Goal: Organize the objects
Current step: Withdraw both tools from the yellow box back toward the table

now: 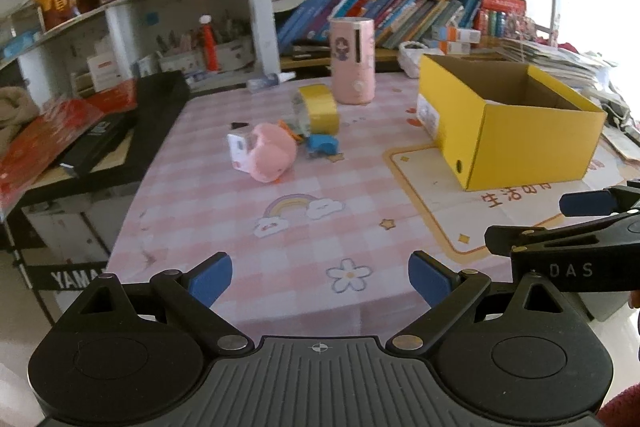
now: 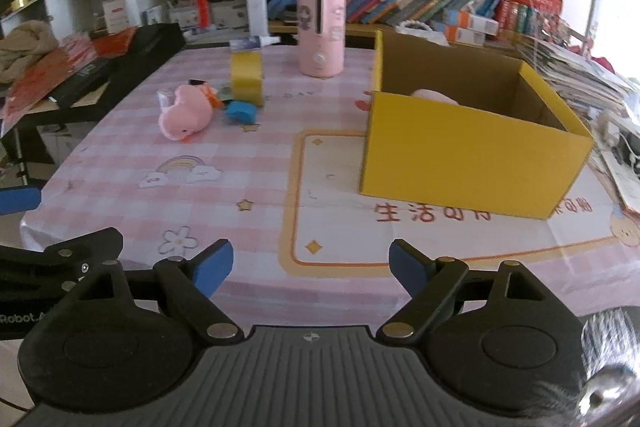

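Yellow box (image 2: 472, 155) stands open-topped on the worktop (image 2: 320, 219), right side. Its near wall hides most of the inside; only a pink lump (image 2: 436, 95) peeks over the rim, can't tell what it is.

Loose pile sits mid-left, well apart from the box: pink plush (image 1: 272, 155), white item behind it partly hidden, yellow tape roll (image 1: 320, 109) on edge, blue piece (image 1: 322, 145) just beside. Pink canister (image 1: 353, 61) upright behind them.

Left claw (image 1: 320, 279) fingers wide apart, nothing btwn. Right claw (image 2: 311, 265) same, spread, nothing held. Both hover over the near worktop edge. Bare cloth btwn claws and pile.
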Demonstrator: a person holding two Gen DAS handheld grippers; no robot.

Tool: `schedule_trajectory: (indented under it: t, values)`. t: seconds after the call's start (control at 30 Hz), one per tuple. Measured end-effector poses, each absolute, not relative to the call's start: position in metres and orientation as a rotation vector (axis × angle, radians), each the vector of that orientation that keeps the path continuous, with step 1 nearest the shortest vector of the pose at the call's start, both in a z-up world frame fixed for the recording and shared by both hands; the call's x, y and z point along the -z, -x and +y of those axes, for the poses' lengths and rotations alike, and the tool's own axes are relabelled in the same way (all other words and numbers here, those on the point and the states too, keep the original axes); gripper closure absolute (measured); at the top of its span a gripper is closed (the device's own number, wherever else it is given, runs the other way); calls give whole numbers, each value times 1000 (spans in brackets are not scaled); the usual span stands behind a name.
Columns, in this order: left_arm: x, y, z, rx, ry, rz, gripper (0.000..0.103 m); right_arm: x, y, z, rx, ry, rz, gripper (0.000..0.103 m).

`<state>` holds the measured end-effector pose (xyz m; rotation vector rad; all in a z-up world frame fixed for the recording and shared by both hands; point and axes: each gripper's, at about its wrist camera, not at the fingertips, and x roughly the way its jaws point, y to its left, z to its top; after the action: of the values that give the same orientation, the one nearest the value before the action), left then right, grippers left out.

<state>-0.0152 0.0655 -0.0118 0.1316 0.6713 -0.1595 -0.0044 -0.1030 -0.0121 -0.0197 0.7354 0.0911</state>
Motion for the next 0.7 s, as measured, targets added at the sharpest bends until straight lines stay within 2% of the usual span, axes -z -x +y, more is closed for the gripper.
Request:
schedule_trajectory:
  t: [0.7]
  values:
    - [4,18,87,173,-100,629,6,2,5,-84,-127,7,688,15]
